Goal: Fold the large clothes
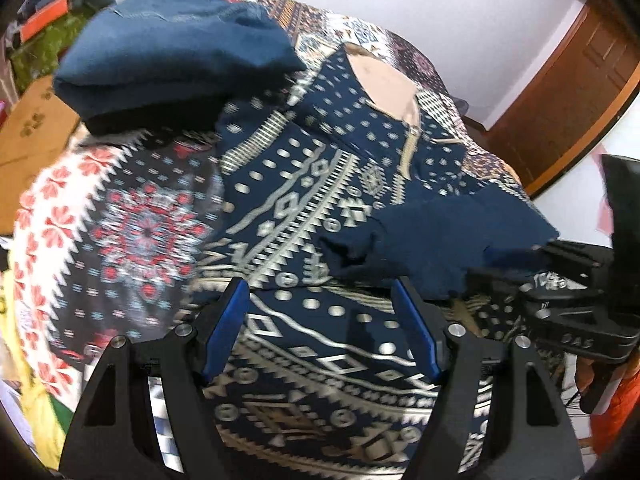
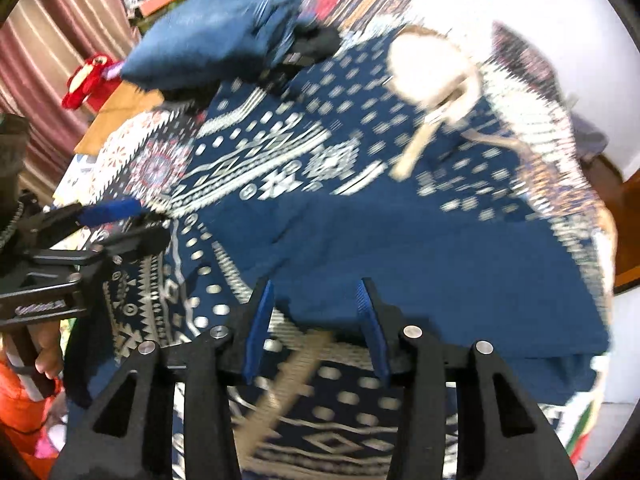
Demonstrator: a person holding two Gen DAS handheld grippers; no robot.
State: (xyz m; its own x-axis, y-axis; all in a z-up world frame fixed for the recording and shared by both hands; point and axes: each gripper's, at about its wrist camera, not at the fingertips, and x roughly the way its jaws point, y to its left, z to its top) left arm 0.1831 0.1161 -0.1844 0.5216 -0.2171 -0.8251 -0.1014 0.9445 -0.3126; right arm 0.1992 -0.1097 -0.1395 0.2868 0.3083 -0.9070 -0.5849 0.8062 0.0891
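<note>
A large navy garment with cream geometric print (image 1: 304, 184) lies spread on the bed; it also fills the right wrist view (image 2: 320, 152). A plain navy flap (image 1: 432, 236) is folded over its right side and shows in the right wrist view (image 2: 432, 248). Its cream neck opening (image 1: 384, 84) lies at the far end. My left gripper (image 1: 320, 320) is open and empty above the patterned hem. My right gripper (image 2: 316, 320) is open, its fingertips at the flap's near edge, and it shows at the right of the left wrist view (image 1: 560, 280).
A folded navy and black stack of clothes (image 1: 172, 52) sits at the far left of the bed, also in the right wrist view (image 2: 216, 32). A patterned bedspread (image 1: 132, 232) covers the bed. A wooden door (image 1: 568, 92) stands right. A cardboard box (image 1: 32, 136) sits left.
</note>
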